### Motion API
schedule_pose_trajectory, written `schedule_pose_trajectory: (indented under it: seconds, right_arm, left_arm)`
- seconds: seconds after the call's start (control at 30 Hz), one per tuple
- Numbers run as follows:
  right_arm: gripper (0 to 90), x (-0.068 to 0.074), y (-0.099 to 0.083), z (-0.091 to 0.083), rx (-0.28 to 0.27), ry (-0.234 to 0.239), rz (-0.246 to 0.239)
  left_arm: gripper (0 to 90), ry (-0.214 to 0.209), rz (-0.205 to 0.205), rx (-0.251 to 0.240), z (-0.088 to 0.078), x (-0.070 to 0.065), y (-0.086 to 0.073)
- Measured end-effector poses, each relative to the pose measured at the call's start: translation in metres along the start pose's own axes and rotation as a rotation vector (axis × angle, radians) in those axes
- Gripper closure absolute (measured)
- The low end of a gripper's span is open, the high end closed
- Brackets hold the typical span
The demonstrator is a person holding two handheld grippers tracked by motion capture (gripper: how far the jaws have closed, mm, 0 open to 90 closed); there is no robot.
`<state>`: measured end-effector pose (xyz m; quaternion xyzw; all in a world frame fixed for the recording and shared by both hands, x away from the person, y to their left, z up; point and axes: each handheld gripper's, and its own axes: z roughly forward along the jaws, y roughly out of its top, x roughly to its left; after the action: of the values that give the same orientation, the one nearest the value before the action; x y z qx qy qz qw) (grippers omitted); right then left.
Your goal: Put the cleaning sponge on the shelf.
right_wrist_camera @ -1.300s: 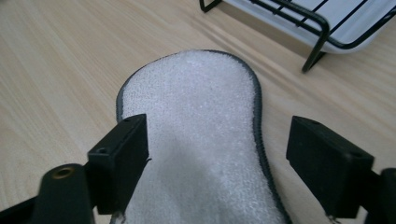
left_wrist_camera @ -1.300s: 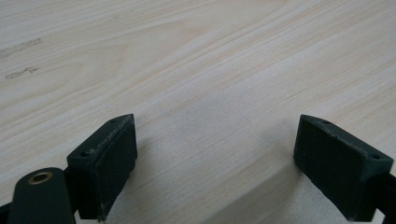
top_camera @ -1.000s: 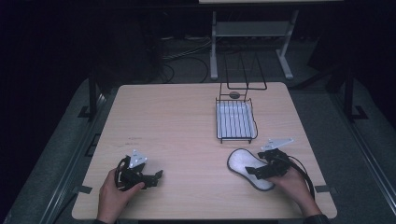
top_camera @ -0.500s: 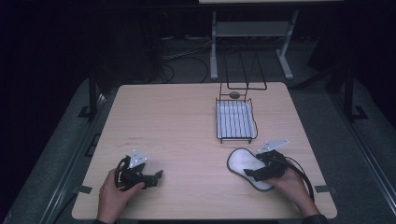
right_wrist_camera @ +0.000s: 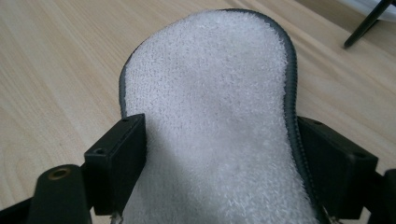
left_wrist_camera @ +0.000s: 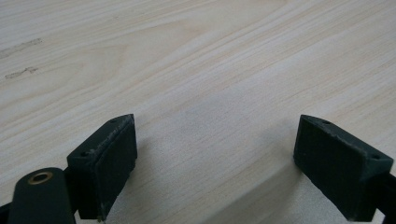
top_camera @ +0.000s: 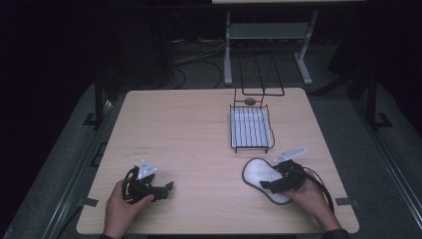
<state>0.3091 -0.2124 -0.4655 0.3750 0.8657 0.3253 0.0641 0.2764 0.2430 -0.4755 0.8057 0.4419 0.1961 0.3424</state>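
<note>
Left gripper, near-left part of the table: held low in the person's left hand, pointing right. Jaws stand wide apart in the left gripper view, bare wood between them, nothing gripped.

Right of centre, near edge: a white fuzzy insole with a dark stitched rim, lying flat on the table. Long axis runs diagonally in the high view, rounded broad end toward the far left, the other end toward the near right under the right hand. In the right gripper view the rounded end points away from the camera and the piece narrows slightly at the waist.

Right gripper: comes in from the near-right end, pointing along that long axis. Jaws straddle the insole at its waist, one on each long edge. They have just been closing a little with the insole between them. The pads sit right at the edges, but I cannot tell whether they press yet.

Behind the insole, further up the table: a black wire rack over a white tray, its corner foot showing at the top right of the right gripper view. Near the insole but apart from it. Nothing lies between the two grippers.
</note>
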Motion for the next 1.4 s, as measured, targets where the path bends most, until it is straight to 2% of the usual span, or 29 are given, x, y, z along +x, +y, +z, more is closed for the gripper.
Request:
schedule_pose_trajectory:
  seconds: [0.37,0.43,0.7,1.03,1.2,1.4]
  right_arm:
    - [23.3,-0.001,0.000,-0.001,0.005,0.013,-0.014]
    - [24.3,0.000,0.001,-0.003,0.006,0.003,-0.031]
    - [29.1,0.001,0.002,-0.007,-0.008,-0.006,-0.032]
    - [44.4,-0.002,0.002,-0.020,-0.054,-0.013,-0.041]
    - [53.2,-0.003,0.004,-0.027,-0.071,0.003,-0.036]
    - [59.1,-0.003,0.007,-0.032,-0.087,0.022,-0.031]
  left_arm:
    - [12.6,0.000,0.000,0.000,0.000,0.000,0.000]
    - [12.6,0.000,0.000,0.001,0.000,0.000,0.000]
    - [12.6,0.000,0.000,0.001,0.000,0.000,0.000]
    - [12.6,0.000,0.000,0.001,0.000,0.000,0.000]
    - [12.6,0.000,0.001,0.001,0.000,0.000,0.000]
    - [12.6,-0.001,-0.001,0.000,0.000,0.000,0.000]
